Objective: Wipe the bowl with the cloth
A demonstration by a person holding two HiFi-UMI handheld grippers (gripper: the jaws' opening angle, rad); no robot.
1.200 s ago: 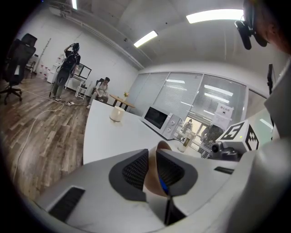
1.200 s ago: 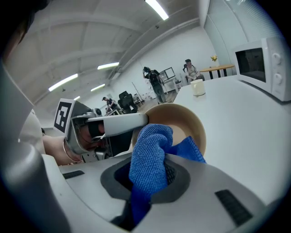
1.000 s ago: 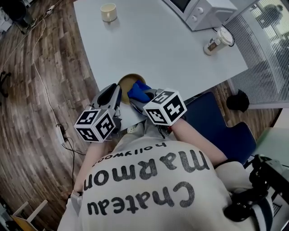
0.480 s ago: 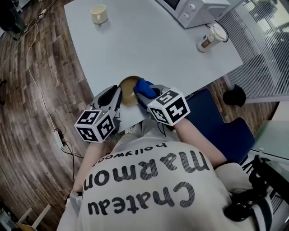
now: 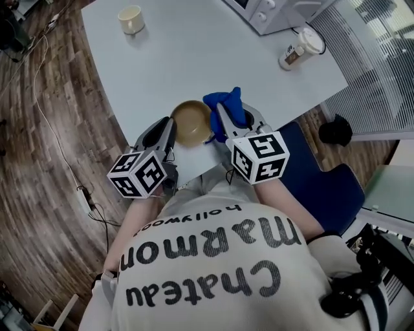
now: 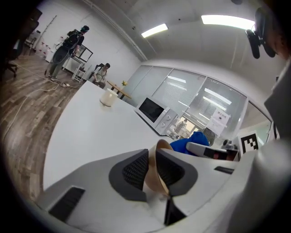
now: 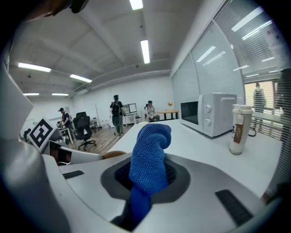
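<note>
A tan bowl [image 5: 193, 121] hangs over the near edge of the white table [image 5: 194, 58]. My left gripper [image 5: 169, 132] is shut on the bowl's rim; in the left gripper view the rim [image 6: 153, 175] is clamped between the two ribbed pads of the left gripper [image 6: 153, 169]. My right gripper [image 5: 228, 116] is shut on a blue cloth [image 5: 224, 105], which stands bunched just right of the bowl and outside it. In the right gripper view the cloth [image 7: 148, 157] rises from between the pads of the right gripper [image 7: 146, 178], and the bowl's edge [image 7: 113, 154] shows at the left.
A cream cup [image 5: 130, 19] stands far left on the table. A white microwave [image 5: 275, 10] and a lidded drink bottle [image 5: 294, 52] stand at the far right. A blue chair [image 5: 317, 184] is beside the person's right. Cables lie on the wooden floor [image 5: 45, 116].
The blue cloth has moved out of the bowl to its right, carried by the right gripper. The bowl now shows its empty inside; the left gripper still holds it.
</note>
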